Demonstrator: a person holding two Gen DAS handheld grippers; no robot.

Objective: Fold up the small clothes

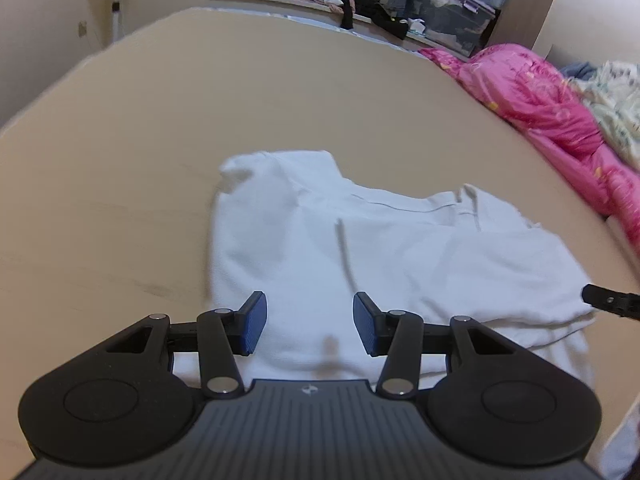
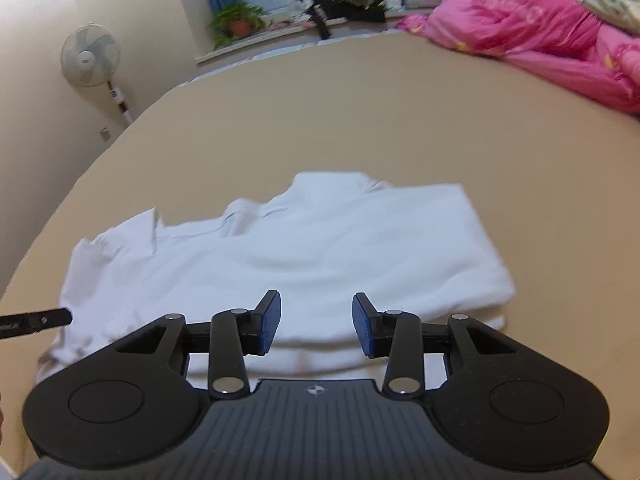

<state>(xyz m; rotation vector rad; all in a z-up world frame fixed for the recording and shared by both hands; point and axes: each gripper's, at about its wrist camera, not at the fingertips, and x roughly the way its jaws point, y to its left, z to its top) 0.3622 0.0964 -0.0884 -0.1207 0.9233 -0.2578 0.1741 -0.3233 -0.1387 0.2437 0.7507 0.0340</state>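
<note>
White garment (image 1: 360, 256), one, lies partly folded on the tan tabletop (image 1: 160, 128). Two tongs, left tongs (image 1: 310, 326) and right tongs (image 2: 316, 326), hover over its near edge, both half-spread, empty. Pink quilt (image 1: 540, 108) beyond.

Probably a home bedroom: pink quilt (image 2: 532, 28), standing fan (image 2: 91, 55), windowsill plant (image 2: 236, 22).

— How was the light?
— Soft, even, indoor; no glare, only faint shadows under the white garment (image 1: 360, 248).
— Sharpness?
— The garment's edges were smeared by motion blur in both views. The fisheye bent the tan surface (image 2: 360, 120) and darkened the corners.
</note>
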